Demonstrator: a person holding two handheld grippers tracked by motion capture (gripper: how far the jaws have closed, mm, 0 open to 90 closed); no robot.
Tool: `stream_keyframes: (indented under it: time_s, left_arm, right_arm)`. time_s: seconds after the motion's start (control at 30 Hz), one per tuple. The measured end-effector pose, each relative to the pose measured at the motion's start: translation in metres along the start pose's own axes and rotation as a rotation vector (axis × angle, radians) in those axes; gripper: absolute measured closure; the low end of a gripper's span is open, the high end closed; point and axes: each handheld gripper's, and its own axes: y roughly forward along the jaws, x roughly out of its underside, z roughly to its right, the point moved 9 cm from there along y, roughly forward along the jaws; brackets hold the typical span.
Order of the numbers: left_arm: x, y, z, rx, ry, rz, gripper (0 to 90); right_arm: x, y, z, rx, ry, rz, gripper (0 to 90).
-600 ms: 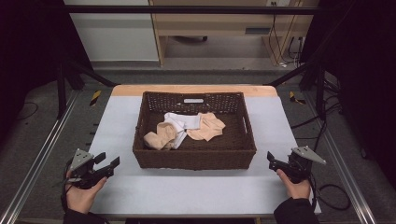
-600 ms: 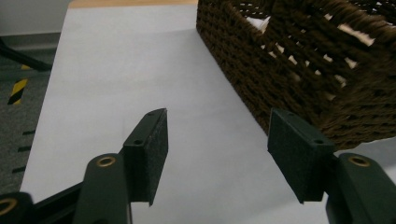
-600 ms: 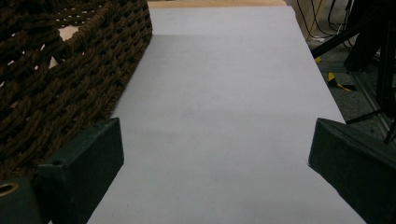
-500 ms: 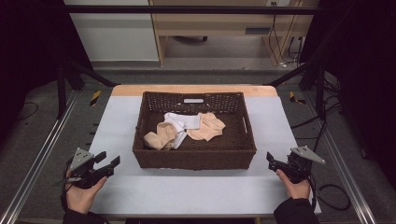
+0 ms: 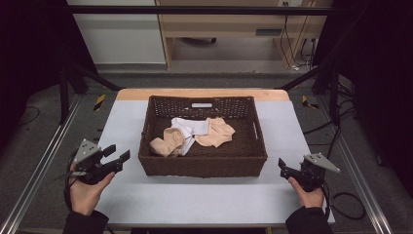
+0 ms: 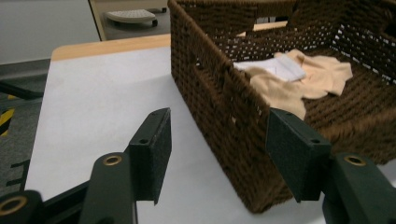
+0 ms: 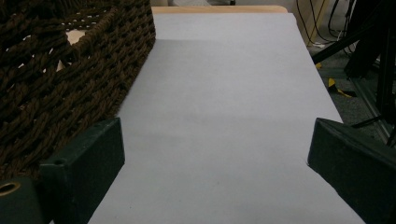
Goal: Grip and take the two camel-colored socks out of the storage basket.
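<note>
A dark brown woven basket (image 5: 202, 165) stands in the middle of the white table (image 5: 204, 200). Inside it lie a beige sock (image 5: 168, 141), a white garment (image 5: 190, 127) and another beige piece (image 5: 216, 132), all bunched together. My left gripper (image 5: 117, 152) is held open just left of the basket's front left corner, with nothing between its jaws. In the left gripper view, the left gripper (image 6: 219, 140) frames that corner of the basket (image 6: 210, 88), with the beige clothes (image 6: 299, 79) beyond. My right gripper (image 5: 282, 168) is open and empty, right of the front right corner. In the right gripper view, the right gripper (image 7: 217, 154) has the basket (image 7: 70, 70) on its left.
Bare table surface runs along the front and both sides of the basket. A wooden strip (image 5: 202, 93) edges the table's far side. Metal rails (image 5: 34, 185) flank the table, and a cable (image 5: 348, 202) trails on the floor at the right.
My left gripper has edged slightly forward and up toward the basket corner. The right gripper has barely moved.
</note>
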Motion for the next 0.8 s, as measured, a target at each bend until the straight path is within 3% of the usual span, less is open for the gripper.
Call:
stream_keyframes:
  time_s: [0.27, 0.47, 0.63, 0.8]
  left_arm:
    - [-0.029, 0.008, 0.013, 0.006, 0.023, 0.045, 42.5]
    - [-0.057, 0.022, 0.034, 0.039, 0.054, 0.063, 43.4]
    - [-0.07, 0.036, 0.05, 0.057, 0.079, 0.069, 43.8]
    - [-0.078, 0.055, 0.063, 0.079, 0.073, 0.06, 44.4]
  right_arm:
    - [0.0, 0.0, 0.001, 0.01, -0.008, -0.001, 4.2]
    - [-0.001, 0.0, 0.002, 0.023, -0.017, 0.004, 4.3]
    - [-0.001, 0.0, 0.001, 0.025, -0.02, 0.006, 4.3]
    - [-0.001, 0.0, 0.001, 0.029, -0.023, 0.007, 4.4]
